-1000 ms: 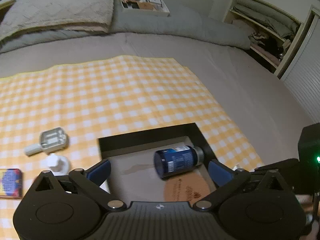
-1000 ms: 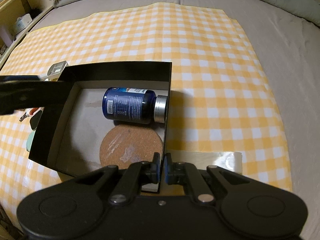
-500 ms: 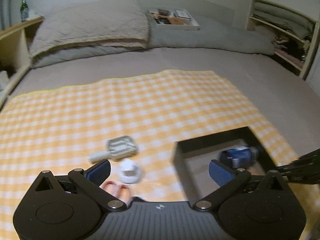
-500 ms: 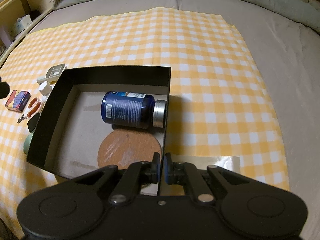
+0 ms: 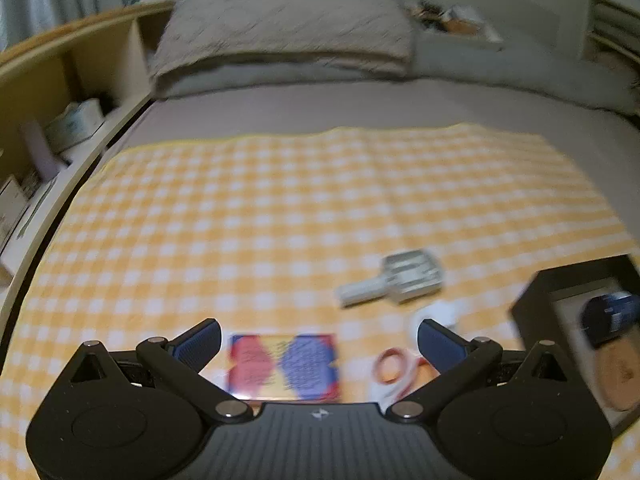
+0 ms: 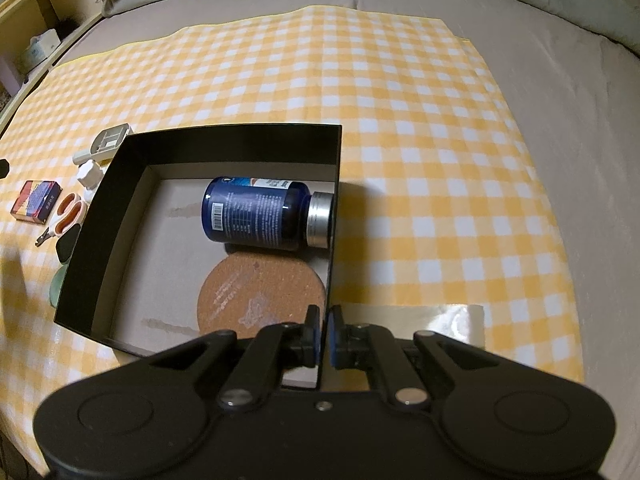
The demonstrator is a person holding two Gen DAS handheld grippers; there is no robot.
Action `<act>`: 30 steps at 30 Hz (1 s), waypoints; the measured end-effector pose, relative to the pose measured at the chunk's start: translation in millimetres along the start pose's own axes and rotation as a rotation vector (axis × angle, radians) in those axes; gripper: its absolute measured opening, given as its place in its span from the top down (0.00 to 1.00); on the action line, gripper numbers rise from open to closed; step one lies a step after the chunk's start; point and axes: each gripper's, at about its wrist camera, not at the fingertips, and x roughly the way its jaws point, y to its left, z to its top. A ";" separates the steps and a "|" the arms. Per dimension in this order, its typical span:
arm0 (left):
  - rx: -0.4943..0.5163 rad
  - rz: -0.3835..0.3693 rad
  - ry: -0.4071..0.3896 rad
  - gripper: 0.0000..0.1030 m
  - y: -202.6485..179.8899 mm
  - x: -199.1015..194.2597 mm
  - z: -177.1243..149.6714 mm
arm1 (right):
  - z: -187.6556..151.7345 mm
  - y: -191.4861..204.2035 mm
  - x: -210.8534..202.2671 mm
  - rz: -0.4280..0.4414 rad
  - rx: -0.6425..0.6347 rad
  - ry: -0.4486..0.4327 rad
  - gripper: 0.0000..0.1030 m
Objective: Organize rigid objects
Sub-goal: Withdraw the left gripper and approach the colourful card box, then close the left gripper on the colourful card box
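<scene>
1. I see the black box (image 6: 120,216) on the checked cloth (image 6: 400,120) over the bed (image 6: 580,120); a blue bottle (image 6: 256,214) lies on its side inside, a cork coaster (image 6: 260,296) just beside it
2. My right hand-held gripper (image 6: 323,334) is clenched on the box's near wall
3. My left hand-held gripper (image 5: 320,340) is released above a colourful card box (image 5: 284,366), with scissors (image 5: 394,368) and a white brush (image 5: 396,280) nearby

My black box (image 6: 224,136) holds a blue bottle (image 6: 256,212) lying sideways and a cork coaster (image 6: 260,296); a card pack (image 5: 284,364) lies outside it.
</scene>
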 end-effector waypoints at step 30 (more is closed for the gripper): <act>-0.086 0.087 0.269 0.07 31.0 100.0 -16.0 | 7.2 -4.0 6.2 0.021 0.029 0.000 0.90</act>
